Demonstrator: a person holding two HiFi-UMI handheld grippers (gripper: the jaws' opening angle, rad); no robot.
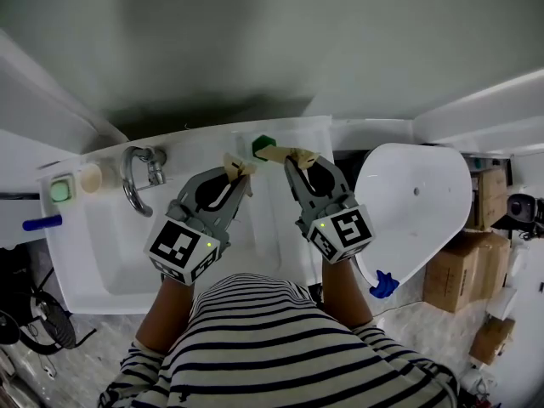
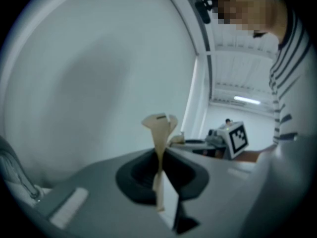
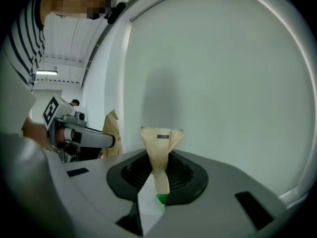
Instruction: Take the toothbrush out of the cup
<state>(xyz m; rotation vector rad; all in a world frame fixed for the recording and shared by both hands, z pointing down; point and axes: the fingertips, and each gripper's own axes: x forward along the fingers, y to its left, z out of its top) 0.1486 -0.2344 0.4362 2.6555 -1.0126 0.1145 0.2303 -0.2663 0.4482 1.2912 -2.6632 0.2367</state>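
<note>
A dark green cup (image 1: 263, 145) shows at the back rim of the white sink (image 1: 102, 262). My right gripper (image 1: 280, 153) points at it from the right, its tan tips at the cup's side. In the right gripper view the pads (image 3: 161, 135) are closed together, with a bit of green (image 3: 161, 198) caught low between them. My left gripper (image 1: 238, 167) hovers just left of the cup over the basin. Its pads (image 2: 159, 125) are pressed flat together with nothing showing between them. No toothbrush shows in any view.
A chrome faucet (image 1: 136, 177) stands at the sink's back left, beside a cream disc (image 1: 89, 177) and a green soap block (image 1: 59, 191). To the right is a white oval fixture (image 1: 416, 202) with a blue clip (image 1: 384, 285). Cardboard boxes (image 1: 455, 270) stand on the floor.
</note>
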